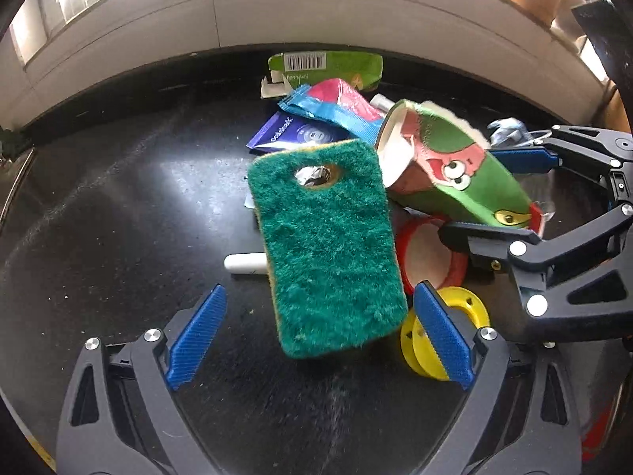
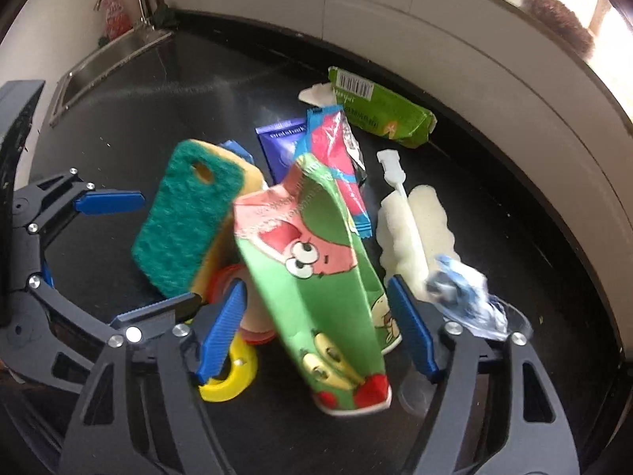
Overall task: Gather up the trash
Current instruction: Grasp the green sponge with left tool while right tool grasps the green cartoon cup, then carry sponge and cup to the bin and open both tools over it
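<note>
A pile of trash lies on a black countertop [image 1: 99, 217]. A green scouring sponge [image 1: 328, 245] with a hole near its top lies tilted in front of my left gripper [image 1: 320, 336], which is open around it without touching. A flattened green cartoon carton [image 2: 316, 277] lies between the open fingers of my right gripper [image 2: 316, 328]. The carton [image 1: 455, 166] and the right gripper [image 1: 514, 194] also show in the left wrist view. The sponge [image 2: 186, 217] and left gripper [image 2: 142, 249] show in the right wrist view.
Behind lie a green wrapper [image 1: 328, 67], a pink and blue wrapper [image 1: 336, 107] and a purple packet [image 1: 292, 134]. A red ring [image 1: 427, 253], a yellow spool [image 1: 455, 336] and a white tube [image 1: 245, 263] sit nearby. A white foam piece [image 2: 415, 229], crumpled plastic [image 2: 459, 293] and a sink [image 2: 103, 63] show.
</note>
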Demonstrator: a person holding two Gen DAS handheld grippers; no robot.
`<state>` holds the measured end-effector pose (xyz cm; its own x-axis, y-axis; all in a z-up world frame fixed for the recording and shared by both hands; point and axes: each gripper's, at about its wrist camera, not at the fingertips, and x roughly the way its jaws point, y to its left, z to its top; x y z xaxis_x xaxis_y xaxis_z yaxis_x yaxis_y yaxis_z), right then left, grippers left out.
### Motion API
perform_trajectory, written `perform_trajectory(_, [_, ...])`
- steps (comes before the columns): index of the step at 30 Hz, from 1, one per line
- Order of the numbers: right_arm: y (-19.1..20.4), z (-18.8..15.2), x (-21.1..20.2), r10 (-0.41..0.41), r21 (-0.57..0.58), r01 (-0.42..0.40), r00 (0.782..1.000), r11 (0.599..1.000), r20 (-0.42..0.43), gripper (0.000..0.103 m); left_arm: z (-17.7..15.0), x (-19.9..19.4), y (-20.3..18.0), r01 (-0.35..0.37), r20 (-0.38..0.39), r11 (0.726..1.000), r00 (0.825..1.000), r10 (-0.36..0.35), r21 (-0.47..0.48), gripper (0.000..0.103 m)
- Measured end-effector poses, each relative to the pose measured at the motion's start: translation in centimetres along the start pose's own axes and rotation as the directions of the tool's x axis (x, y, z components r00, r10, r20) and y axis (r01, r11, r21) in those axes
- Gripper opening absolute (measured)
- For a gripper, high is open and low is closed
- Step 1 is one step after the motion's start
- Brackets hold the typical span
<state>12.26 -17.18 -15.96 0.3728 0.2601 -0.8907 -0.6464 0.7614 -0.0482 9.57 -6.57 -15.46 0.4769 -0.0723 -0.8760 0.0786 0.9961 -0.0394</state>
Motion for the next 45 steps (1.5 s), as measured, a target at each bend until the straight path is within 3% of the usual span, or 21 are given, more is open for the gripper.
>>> perform_trajectory(4, [-0.4,-0.3,-1.1,0.014,0.012,-0.014,1.000,1.000,0.027,0.050,0.0,0.6,-0.3,-0.006,-0.006,1.000,1.000,0.007,0.018,0.062])
perform_trajectory(7, [-0.8,-0.7,-2.4,0.020,0.049,-0.022,0.999,0.999,0.042,0.048,-0.2,-0.1,-0.4,-0.011,0.005,0.999,1.000,0.010,0.033,0.057])
perform_trajectory(17, [1.1,-2.4,-9.4,0.021,0.211,-0.040,0.995,0.977,0.093,0.049,-1.6,-7.9,0.7,-0.011,0.025,0.999,1.000,0.010,0.040,0.057])
perform_trajectory(27, [5.6,-3.9,-13.1,-0.015,0.283,-0.021,0.992,0.959,0.125,0.049,-4.1,-12.1,3.0,-0.003,0.050,0.998,0.999,0.000,0.060,0.057])
perform_trajectory(38, [9.9,-1.3,-13.7,-0.026,0.237,-0.012,0.987,0.972,0.160,0.049,-5.9,-15.0,7.6,-0.041,0.100,0.999,0.994,0.040,0.003,0.057])
perform_trajectory(45, [16.8,4.3,-13.4,0.082,0.098,-0.105,0.973,0.990,0.217,0.049,-9.4,-18.4,14.4,-0.129,0.110,0.980,0.983,0.146,-0.150,0.057])
